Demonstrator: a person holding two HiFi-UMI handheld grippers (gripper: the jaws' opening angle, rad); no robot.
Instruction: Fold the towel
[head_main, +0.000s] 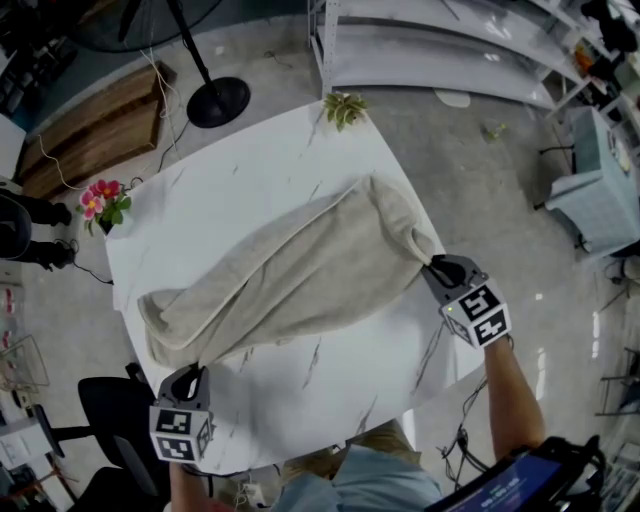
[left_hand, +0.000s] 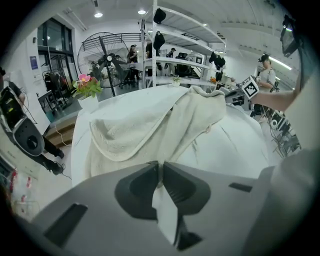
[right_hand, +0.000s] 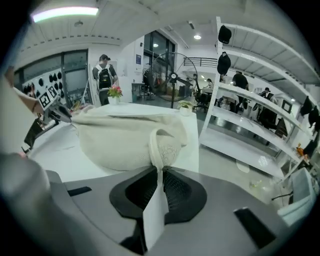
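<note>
A beige towel (head_main: 300, 265) lies bunched in a long diagonal band across the white marble table (head_main: 250, 170). My left gripper (head_main: 190, 376) sits at the table's near left edge, shut on the towel's near left corner (left_hand: 159, 165). At the right edge my right gripper (head_main: 430, 266) is shut on the towel's right corner (right_hand: 159, 155), which rises into a pinched fold between the jaws. In the right gripper view the towel (right_hand: 120, 135) humps up just beyond the jaws. The left gripper view shows the towel (left_hand: 150, 125) stretching away toward the right gripper (left_hand: 235, 91).
A small green plant (head_main: 344, 107) stands at the table's far corner and a pot of pink flowers (head_main: 103, 203) at its left corner. A floor fan (head_main: 215, 98) stands beyond. Metal shelving (head_main: 440, 50) runs along the far right. A black chair (head_main: 115, 420) sits at the near left.
</note>
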